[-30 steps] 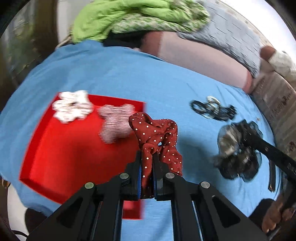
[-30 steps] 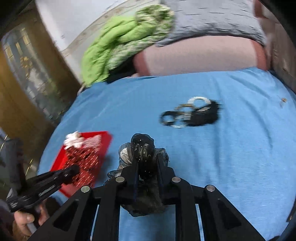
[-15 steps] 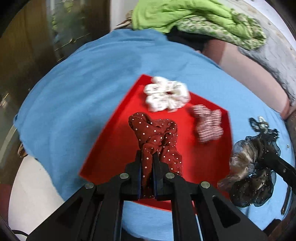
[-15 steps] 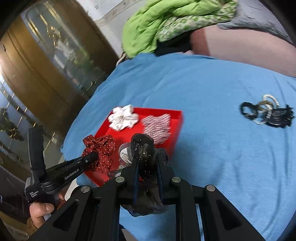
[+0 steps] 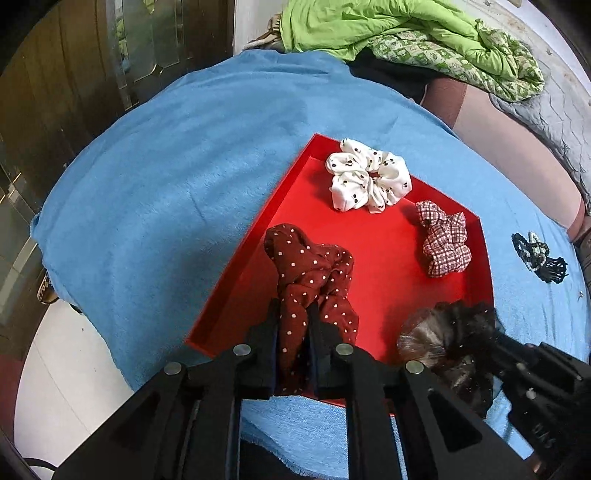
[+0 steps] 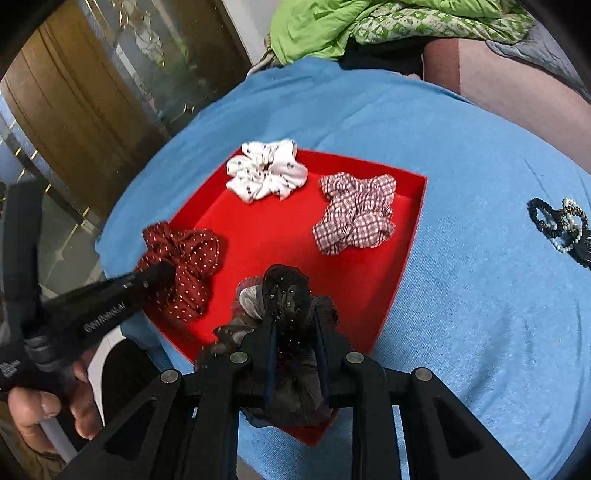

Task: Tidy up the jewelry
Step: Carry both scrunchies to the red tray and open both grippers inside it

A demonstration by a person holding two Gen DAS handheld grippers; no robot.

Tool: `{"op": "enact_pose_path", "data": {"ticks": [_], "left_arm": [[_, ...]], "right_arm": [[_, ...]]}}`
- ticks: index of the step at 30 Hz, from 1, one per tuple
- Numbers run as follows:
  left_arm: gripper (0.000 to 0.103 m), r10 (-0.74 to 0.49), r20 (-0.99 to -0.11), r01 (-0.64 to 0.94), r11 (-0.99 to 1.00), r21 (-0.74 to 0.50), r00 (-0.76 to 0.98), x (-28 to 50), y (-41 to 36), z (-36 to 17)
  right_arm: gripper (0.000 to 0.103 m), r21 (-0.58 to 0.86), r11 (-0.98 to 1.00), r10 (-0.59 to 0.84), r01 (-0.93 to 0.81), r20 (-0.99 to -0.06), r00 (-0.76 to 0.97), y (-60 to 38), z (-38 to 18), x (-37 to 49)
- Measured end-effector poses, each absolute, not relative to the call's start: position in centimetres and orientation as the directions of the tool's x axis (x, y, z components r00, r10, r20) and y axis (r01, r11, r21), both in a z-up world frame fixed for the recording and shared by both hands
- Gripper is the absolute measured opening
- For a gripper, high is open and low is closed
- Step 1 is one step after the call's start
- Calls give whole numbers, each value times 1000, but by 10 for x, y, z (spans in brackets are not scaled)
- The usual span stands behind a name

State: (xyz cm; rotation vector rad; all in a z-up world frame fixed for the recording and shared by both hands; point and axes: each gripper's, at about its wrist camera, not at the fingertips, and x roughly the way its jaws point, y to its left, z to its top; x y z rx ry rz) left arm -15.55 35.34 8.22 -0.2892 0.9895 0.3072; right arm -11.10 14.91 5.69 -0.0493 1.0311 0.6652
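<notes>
A shallow red tray (image 5: 373, 266) lies on a blue cloth (image 5: 166, 203). My left gripper (image 5: 293, 314) hangs over the tray's near left part with a dark red white-dotted scrunchie (image 5: 314, 266) between its pads; its jaws are opening. In the right wrist view, the right gripper (image 6: 293, 314) is over the tray's near edge, its jaws opening around a black sheer scrunchie (image 6: 284, 284). That view also shows the dotted scrunchie (image 6: 192, 258) touching the tray (image 6: 277, 236). A white spotted scrunchie (image 5: 369, 181) and a red checked scrunchie (image 5: 445, 238) lie at the tray's far side.
A small heap of black hair ties and bead bands (image 5: 539, 254) lies on the cloth right of the tray. A green quilt (image 5: 406, 29) is bunched beyond the cloth. A glass-fronted wooden cabinet (image 6: 92, 92) stands at the left. A person's hand (image 6: 44, 406) grips the left tool.
Both grippers carried their scrunchies leftward from over the blue cloth to over the red tray and came lower. The gap between each pair of fingers looks slightly wider.
</notes>
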Motion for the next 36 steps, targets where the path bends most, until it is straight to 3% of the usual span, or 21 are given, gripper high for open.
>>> {"op": "enact_pose_path", "data": {"ticks": [3, 5, 8, 10, 12, 26, 36], "left_arm": [[24, 126, -838, -382, 918, -105, 532, -159, 354, 88], [31, 133, -828, -387, 916, -107, 545, -160, 354, 93], [34, 146, -812, -390, 915, -107, 565, -162, 353, 100], [36, 148, -806, -389, 915, -109, 573, -164, 352, 104], [38, 150, -802, -387, 916, -108, 578, -165, 350, 107], [41, 164, -769, -364, 927, -94, 617, -169, 329, 133], [41, 79, -777, -225, 971, -82, 625, -156, 274, 137]], "right_arm": [[25, 248, 810, 475, -531, -809, 347, 150, 55, -113], [31, 238, 813, 471, -532, -806, 360, 152, 56, -113], [46, 224, 813, 473, -537, -792, 386, 150, 62, -117], [61, 222, 811, 480, -541, -781, 400, 148, 67, -119], [66, 222, 810, 488, -543, -768, 414, 146, 72, -121], [67, 257, 832, 502, -491, -727, 470, 105, 91, -123], [67, 291, 908, 415, -303, -734, 537, 1, 79, -103]]}}
